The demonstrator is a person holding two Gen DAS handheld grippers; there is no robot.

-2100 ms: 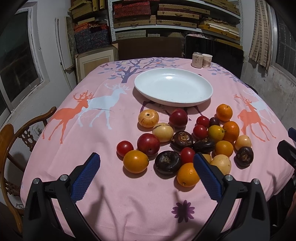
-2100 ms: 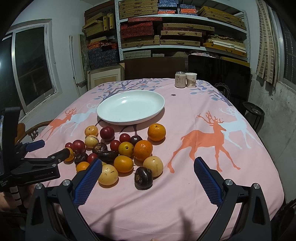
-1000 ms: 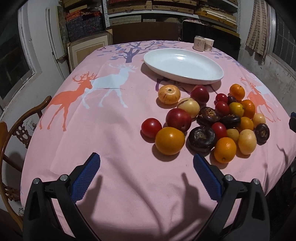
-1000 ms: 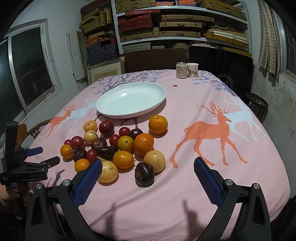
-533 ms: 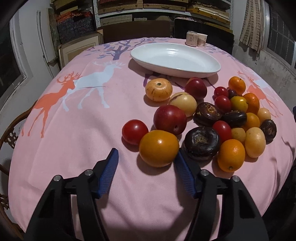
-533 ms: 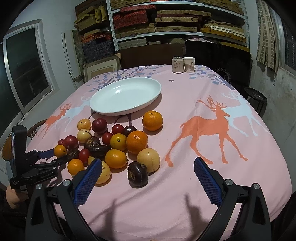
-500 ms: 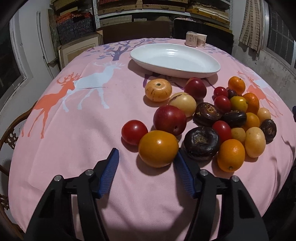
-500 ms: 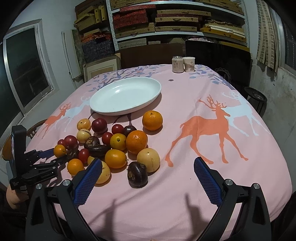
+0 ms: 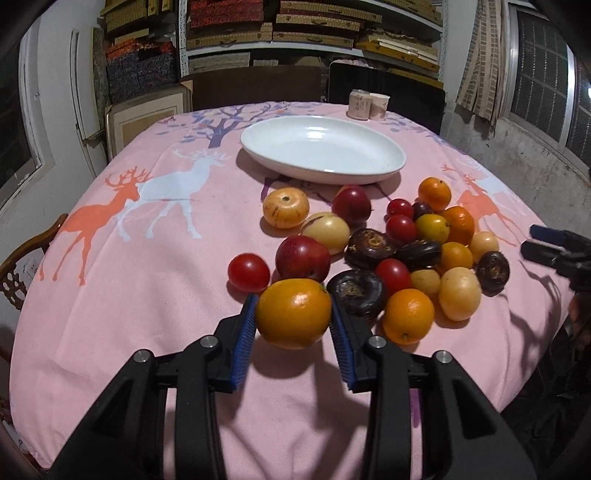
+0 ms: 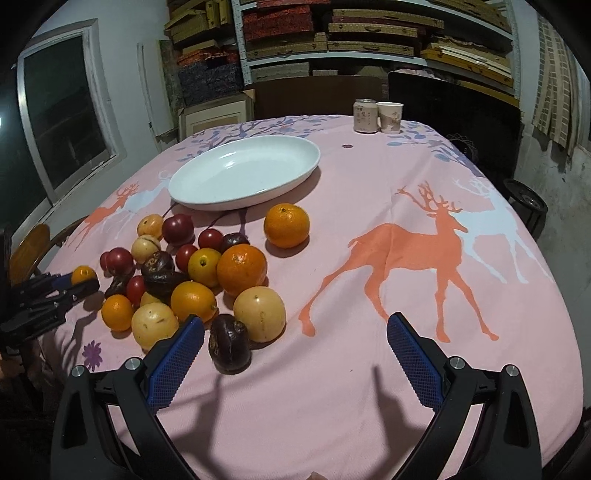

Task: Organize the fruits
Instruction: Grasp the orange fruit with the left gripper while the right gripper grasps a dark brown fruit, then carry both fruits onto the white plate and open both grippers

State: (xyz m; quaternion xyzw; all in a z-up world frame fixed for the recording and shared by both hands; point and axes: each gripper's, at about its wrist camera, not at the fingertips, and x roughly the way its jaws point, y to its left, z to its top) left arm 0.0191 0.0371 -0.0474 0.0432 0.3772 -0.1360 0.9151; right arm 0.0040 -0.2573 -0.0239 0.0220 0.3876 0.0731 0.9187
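My left gripper (image 9: 293, 321) is shut on an orange-yellow fruit (image 9: 293, 313) and holds it just above the pink cloth, in front of the fruit pile (image 9: 391, 243). The same held fruit (image 10: 84, 275) shows small at the left of the right wrist view, between the left gripper's tips (image 10: 79, 282). An empty white oval plate (image 9: 323, 149) sits behind the pile and shows in the right wrist view (image 10: 243, 171) too. My right gripper (image 10: 295, 345) is open and empty, low over the cloth, its left finger (image 10: 177, 354) beside a dark wrinkled fruit (image 10: 229, 343).
A can (image 10: 365, 115) and a paper cup (image 10: 389, 117) stand at the table's far edge. A wooden chair (image 9: 22, 258) sits at the left. Shelves with boxes (image 9: 310, 29) line the back wall. My right gripper's tips (image 9: 546, 245) show at the right of the left wrist view.
My left gripper moved forward to the nearest orange-yellow fruit, closed on it and lifted it slightly. My right gripper moved closer to the pile and stayed open.
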